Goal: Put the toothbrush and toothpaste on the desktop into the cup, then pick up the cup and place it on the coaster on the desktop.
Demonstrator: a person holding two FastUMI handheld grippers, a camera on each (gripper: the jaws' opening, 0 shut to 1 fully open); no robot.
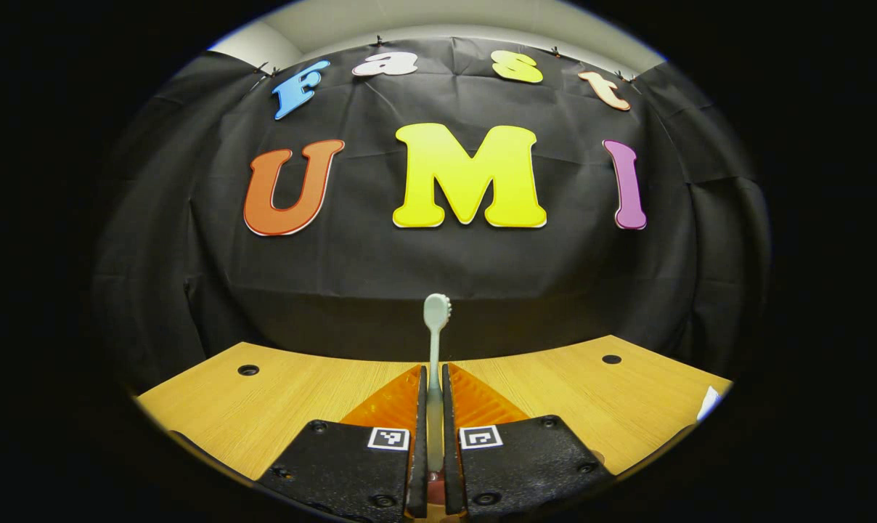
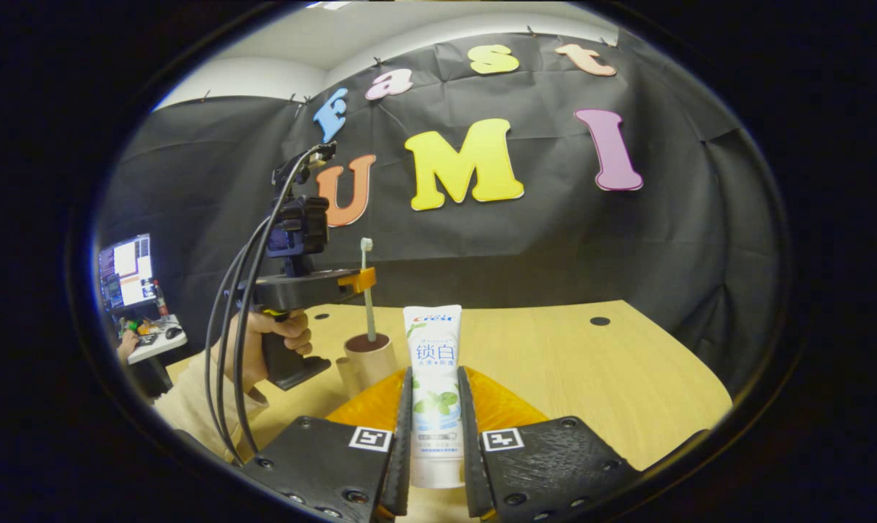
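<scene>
A pale toothbrush (image 1: 436, 341) stands upright, bristle head on top, with my left gripper (image 1: 434, 372) shut on its handle. In the right gripper view that same left gripper (image 2: 357, 280), held by a hand (image 2: 253, 357), keeps the toothbrush (image 2: 367, 290) over a tan cup (image 2: 370, 357) on the wooden table (image 2: 591, 378). The brush's lower end dips into the cup's mouth. My right gripper (image 2: 435, 374) is shut on a white toothpaste tube (image 2: 433, 356), upright and lifted just right of the cup.
The wooden table (image 1: 264, 407) has small round holes (image 1: 248, 370) near its back edge, against the black cloth wall. A white scrap (image 1: 708, 403) lies at the table's right edge. A lit monitor (image 2: 126, 272) and a cluttered desk stand far left, beyond the table.
</scene>
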